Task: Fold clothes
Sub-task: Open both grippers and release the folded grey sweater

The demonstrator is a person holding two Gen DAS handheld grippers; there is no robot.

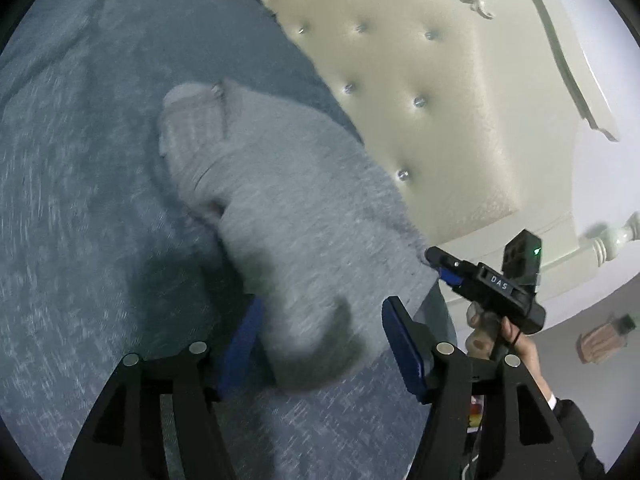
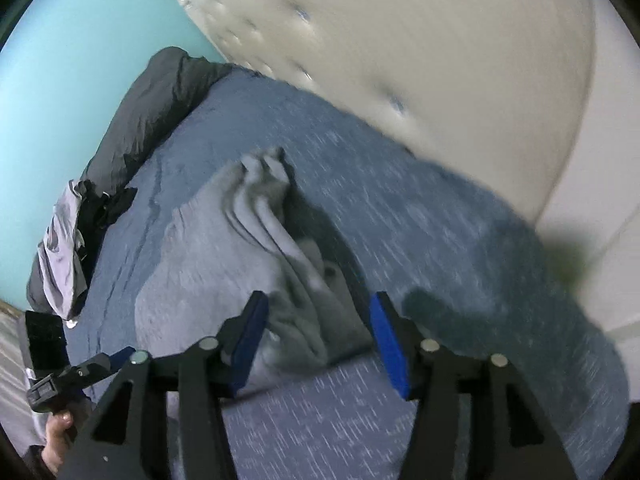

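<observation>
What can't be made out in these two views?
- Garment type: both views blurred.
- Its near end: left view, hidden behind the left tongs.
- Dark pile at the bed's far edge: right view, small and bunched.
- Right tongs: open, contact with the cloth unclear.

The right gripper (image 2: 316, 340) hangs over the bed (image 2: 460, 240), its blue-padded jaws standing apart and clear of the cloth. A rumpled grey garment (image 2: 240, 248) lies between and ahead of them. The left gripper (image 2: 116, 358) sits low to their left, a dark bundle (image 2: 152, 108) far beyond.
</observation>
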